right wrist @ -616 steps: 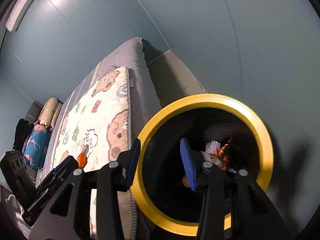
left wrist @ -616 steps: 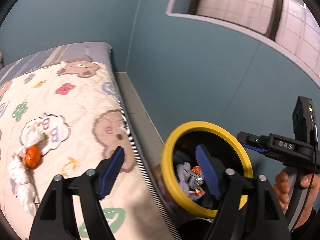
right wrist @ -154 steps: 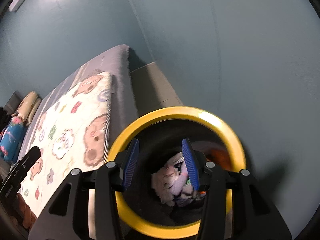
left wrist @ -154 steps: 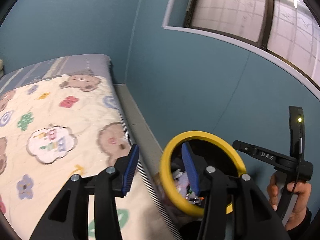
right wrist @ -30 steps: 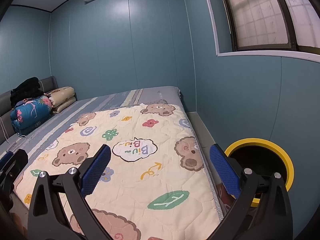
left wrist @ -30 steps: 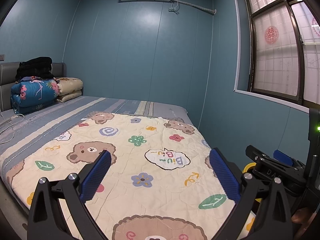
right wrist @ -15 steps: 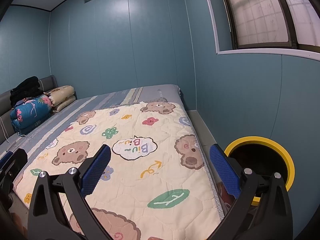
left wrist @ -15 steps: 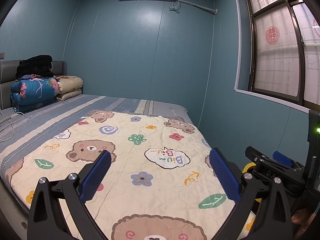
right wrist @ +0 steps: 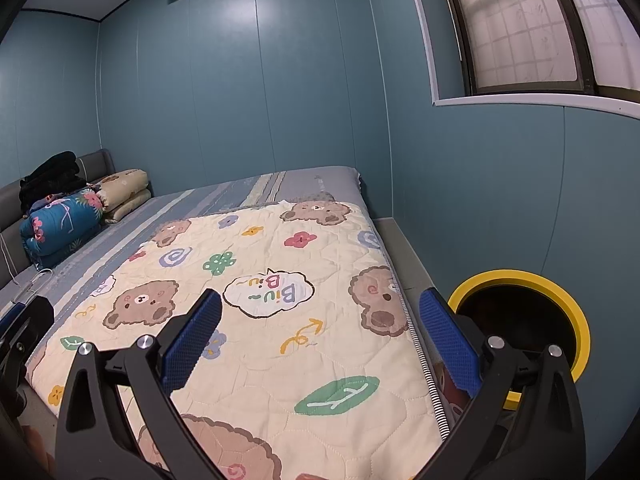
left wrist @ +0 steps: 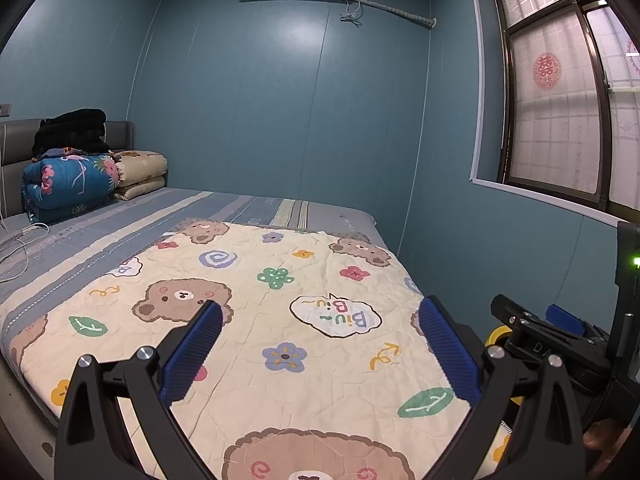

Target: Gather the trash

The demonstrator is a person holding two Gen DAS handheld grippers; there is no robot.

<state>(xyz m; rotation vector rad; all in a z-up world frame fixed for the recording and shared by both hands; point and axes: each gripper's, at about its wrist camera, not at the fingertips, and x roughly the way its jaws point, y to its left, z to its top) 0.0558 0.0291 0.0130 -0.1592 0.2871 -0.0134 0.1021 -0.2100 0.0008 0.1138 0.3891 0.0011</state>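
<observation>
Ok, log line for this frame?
left gripper: open, empty | right gripper: open, empty | quilt: no trash visible | yellow-rimmed bin: beside bed

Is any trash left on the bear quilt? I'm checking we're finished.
No, the bear quilt shows only its printed pattern.

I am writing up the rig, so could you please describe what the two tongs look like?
Both the left tongs and the right tongs look alike: black Y-shaped frames with silver bolts and ribbed blue pads. From the left view, the right one bears faint letters and a green light.
</observation>
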